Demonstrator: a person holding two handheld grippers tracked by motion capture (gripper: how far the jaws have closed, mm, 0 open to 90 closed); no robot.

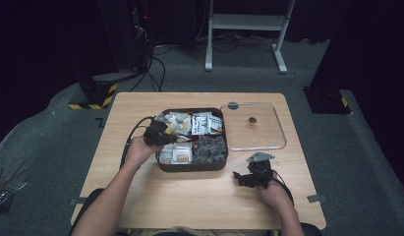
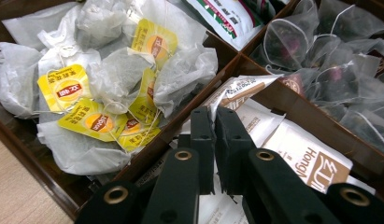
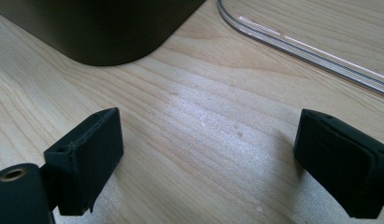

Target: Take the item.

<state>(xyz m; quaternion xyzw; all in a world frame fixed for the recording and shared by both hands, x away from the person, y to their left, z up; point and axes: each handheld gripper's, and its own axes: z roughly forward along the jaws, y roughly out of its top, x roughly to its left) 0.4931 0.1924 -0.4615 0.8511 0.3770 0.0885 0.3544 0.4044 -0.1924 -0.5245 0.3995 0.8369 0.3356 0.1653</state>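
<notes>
Pinching my left gripper (image 2: pixel 214 122) nearly closed on one white sachet (image 2: pixel 236 91) in the near-left compartment of the brown box (image 1: pixel 192 167), I could lose this thin edge or drag up neighbouring sachets, while my right gripper (image 3: pixel 208 158) gapes empty.

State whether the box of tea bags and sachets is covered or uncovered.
Uncovered. The dark box shows its compartments open from above, and its clear lid lies flat on the table beside it.

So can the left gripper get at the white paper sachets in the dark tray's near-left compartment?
Probably yes: the left gripper hangs shut just above the white sachets, with nothing covering them.
</notes>
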